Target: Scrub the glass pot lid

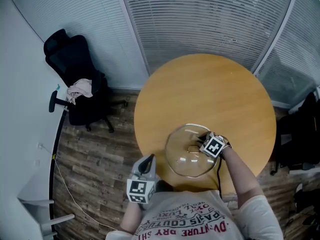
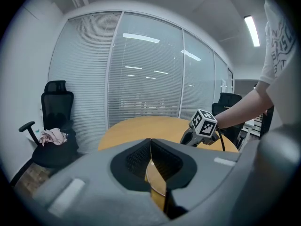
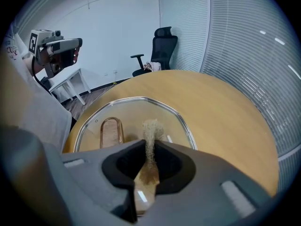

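Scrub pad (image 3: 150, 128) is being clenched by R gripper (image 3: 149, 144) over glass lid (image 3: 129, 109); L gripper (image 2: 150, 142) jaws closed, empty. Lid shd probably be steadied.

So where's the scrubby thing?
Right gripper view, center: the tan scrubber is pinched in the right gripper, over the glass lid, beside its handle.

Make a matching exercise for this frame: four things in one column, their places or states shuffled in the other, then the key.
Things:
1. lid
2. left gripper
3. right gripper
4. cloth

Places or states:
A. lying on the chair
B. shut on a scrubber
C. lying on the table
D. shut, with nothing between its jaws

Pairs: 1-C, 2-D, 3-B, 4-A
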Motion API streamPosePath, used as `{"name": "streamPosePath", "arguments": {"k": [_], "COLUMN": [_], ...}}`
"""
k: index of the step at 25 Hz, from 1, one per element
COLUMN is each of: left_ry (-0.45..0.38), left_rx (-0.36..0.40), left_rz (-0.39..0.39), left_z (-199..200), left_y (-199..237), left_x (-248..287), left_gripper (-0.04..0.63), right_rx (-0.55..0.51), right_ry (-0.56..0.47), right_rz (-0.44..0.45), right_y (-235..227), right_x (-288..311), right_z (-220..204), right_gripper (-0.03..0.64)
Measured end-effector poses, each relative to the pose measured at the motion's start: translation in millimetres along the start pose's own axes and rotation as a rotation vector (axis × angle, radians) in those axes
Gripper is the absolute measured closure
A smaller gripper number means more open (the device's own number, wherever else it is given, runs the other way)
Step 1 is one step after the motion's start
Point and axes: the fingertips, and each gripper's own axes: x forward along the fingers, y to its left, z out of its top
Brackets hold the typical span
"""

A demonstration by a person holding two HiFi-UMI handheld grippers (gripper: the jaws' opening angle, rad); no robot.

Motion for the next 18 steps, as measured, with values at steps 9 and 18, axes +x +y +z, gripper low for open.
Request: {"name": "streamPosePath", "arguments": {"k": [9, 18], "left_ry": [-0.013, -0.022], "left_rx": [0.013, 0.039], "left_rz": [-0.062, -0.139], "left_z": [8, 13], "left_y": [-9, -15], "left_x": [9, 15], "left_gripper": [0.586, 0.587], "right_rx": [0.041, 0.125], "right_ry": [0.022, 0.054], "right_rz": [-0.086, -0.186], "right_y": [2, 18], "right_x": [-12, -23], "right_z": [-21, -49], "right_gripper": [0.56, 0.56]}}
